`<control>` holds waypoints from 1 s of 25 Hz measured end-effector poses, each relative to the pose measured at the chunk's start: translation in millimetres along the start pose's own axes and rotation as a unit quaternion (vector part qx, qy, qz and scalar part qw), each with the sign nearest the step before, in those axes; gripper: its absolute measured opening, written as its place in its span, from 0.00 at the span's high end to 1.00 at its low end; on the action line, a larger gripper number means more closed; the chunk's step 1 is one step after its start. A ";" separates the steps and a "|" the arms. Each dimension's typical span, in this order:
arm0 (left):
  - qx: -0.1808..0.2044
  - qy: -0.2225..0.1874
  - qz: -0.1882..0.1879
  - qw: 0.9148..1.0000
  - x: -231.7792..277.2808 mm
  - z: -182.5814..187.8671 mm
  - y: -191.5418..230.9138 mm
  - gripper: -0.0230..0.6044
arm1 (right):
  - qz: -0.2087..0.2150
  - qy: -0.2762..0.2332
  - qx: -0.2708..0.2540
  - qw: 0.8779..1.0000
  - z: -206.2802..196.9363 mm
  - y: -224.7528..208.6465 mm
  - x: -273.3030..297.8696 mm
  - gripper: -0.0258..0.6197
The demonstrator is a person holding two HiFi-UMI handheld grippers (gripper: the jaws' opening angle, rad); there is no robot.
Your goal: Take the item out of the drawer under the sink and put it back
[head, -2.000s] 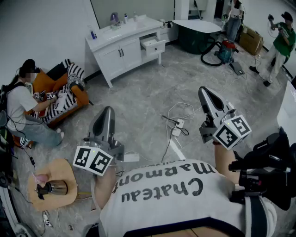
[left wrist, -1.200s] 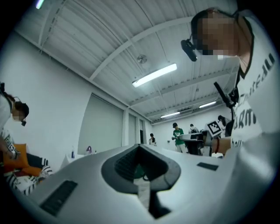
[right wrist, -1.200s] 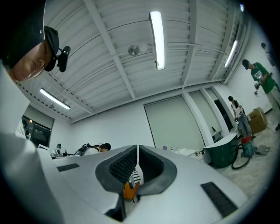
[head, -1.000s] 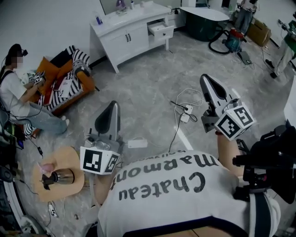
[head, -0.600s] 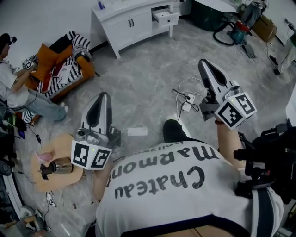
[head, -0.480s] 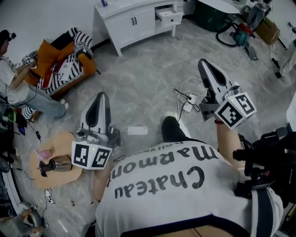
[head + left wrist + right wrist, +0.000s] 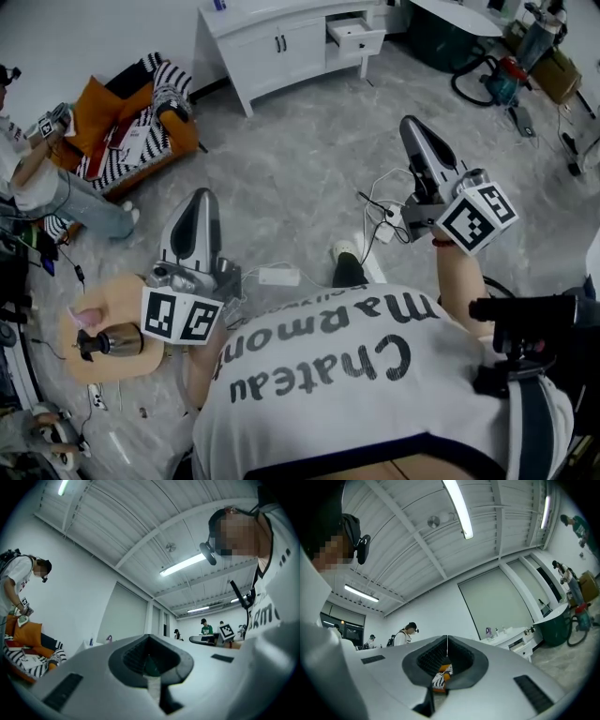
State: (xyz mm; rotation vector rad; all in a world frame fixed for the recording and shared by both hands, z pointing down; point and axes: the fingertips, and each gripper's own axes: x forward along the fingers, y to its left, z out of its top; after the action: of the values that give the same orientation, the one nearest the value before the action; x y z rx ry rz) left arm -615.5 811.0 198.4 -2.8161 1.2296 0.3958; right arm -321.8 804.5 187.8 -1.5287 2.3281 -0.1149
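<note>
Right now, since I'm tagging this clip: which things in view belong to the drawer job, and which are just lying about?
Job in hand:
- sink cabinet
- its open drawer
- left gripper and right gripper, both shut and empty

Lying about:
- striped sofa
- vacuum cleaner
- power strip
- kettle on a wooden stool

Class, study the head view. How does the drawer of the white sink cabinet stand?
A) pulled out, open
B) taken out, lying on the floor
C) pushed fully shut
A: the drawer juts forward from the front of the white sink cabinet, its inside showing from above.
</note>
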 end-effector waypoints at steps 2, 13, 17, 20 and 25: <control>0.004 0.004 0.003 1.000 21.4 -7.5 6.3 0.96 | 0.004 0.000 0.003 1.000 -0.4 -17.7 16.3 0.94; -0.007 0.001 0.014 1.000 180.9 -23.7 51.2 0.96 | 0.009 0.034 -0.014 0.999 12.4 -141.7 129.6 0.94; -0.004 -0.001 0.010 1.000 230.3 -37.8 60.8 0.96 | 0.005 0.039 -0.030 0.999 13.7 -184.5 160.0 0.94; -0.003 0.002 0.007 1.000 258.0 -49.0 65.5 0.96 | 0.002 0.042 -0.029 0.999 14.7 -208.8 177.1 0.94; -0.002 0.003 0.009 1.000 294.3 -59.0 74.0 0.96 | 0.002 0.054 -0.030 0.998 9.6 -240.1 200.3 0.94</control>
State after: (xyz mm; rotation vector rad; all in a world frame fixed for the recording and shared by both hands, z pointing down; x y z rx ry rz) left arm -464.6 541.5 186.7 -2.8138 1.2564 0.3915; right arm -180.0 525.6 191.2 -1.5827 2.4383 -0.1312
